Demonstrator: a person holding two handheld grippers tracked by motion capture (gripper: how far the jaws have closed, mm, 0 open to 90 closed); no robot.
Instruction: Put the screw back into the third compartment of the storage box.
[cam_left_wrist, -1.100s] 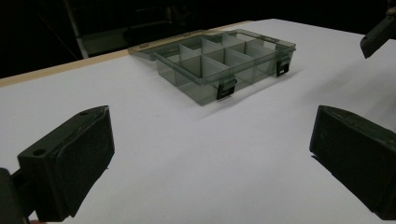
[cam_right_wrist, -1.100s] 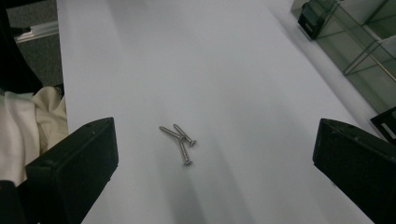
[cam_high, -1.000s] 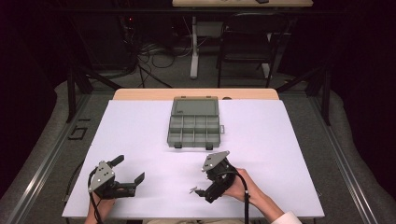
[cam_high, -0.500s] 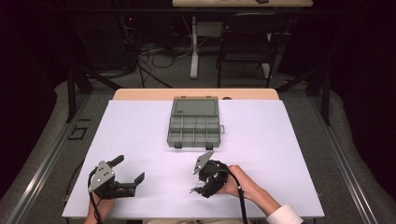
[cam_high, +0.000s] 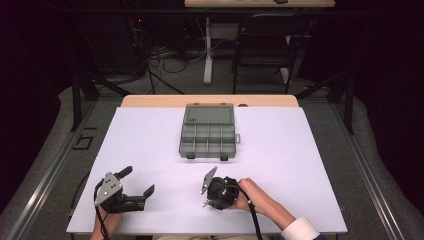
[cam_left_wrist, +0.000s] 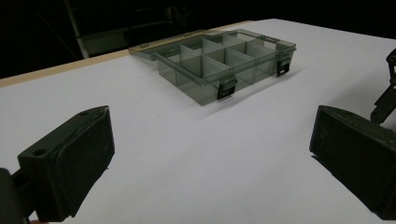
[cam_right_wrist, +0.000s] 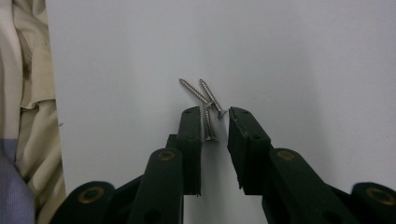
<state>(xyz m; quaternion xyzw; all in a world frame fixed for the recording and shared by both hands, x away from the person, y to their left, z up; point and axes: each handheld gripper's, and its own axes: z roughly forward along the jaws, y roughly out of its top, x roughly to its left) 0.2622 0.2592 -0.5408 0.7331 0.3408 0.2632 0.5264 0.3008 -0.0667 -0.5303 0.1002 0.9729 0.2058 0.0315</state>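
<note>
Steel screws (cam_right_wrist: 205, 105) lie crossed between the right gripper's (cam_right_wrist: 214, 116) parted fingers; left gripper (cam_high: 136, 182) gapes wide, organizer box (cam_high: 207, 137) well apart.

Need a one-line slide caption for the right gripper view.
Right gripper, black jaws slightly apart, poised over three small silver wood screws lying crossed on the white table.
</note>
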